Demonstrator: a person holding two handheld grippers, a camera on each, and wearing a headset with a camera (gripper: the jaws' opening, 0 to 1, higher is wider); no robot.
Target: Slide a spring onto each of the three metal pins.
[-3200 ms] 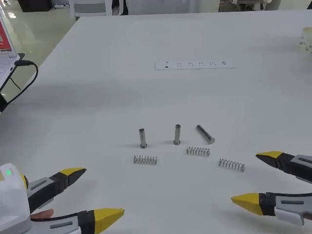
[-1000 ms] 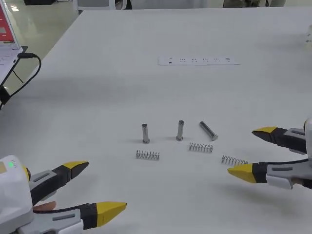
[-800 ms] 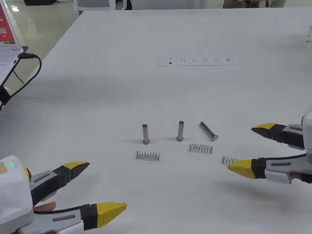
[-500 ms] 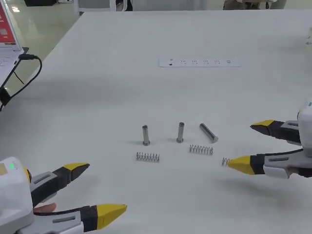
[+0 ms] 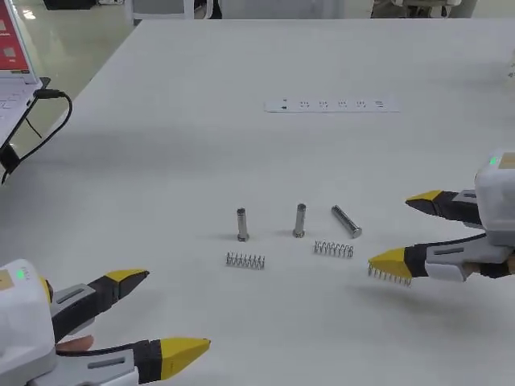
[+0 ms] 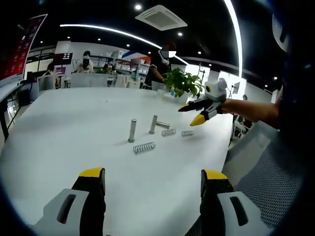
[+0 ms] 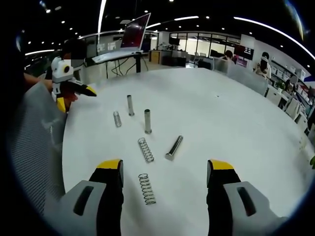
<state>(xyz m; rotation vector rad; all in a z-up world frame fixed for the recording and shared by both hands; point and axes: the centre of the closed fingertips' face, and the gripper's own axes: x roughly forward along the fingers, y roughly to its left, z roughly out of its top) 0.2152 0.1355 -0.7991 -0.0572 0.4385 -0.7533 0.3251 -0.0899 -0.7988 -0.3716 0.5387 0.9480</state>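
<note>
Two metal pins stand upright on the white table, a left one (image 5: 241, 224) and a middle one (image 5: 299, 220). A third pin (image 5: 346, 221) lies flat to their right. One spring (image 5: 245, 260) lies before the left pin, another (image 5: 333, 250) before the middle pin. The right spring (image 5: 389, 277) lies just under the near fingertip of my right gripper (image 5: 406, 230), which is open. In the right gripper view that spring (image 7: 146, 188) lies between the open jaws. My left gripper (image 5: 161, 314) is open at the near left, holding nothing, well short of the pins (image 6: 132, 130).
A white power strip (image 5: 331, 105) lies farther back on the table. A laptop (image 5: 10, 56) and a black cable (image 5: 44, 121) sit off the table's left edge. People sit at desks in the background.
My right gripper has moved left toward the right spring, and its near fingertip now sits over the spring. The left gripper has stayed put.
</note>
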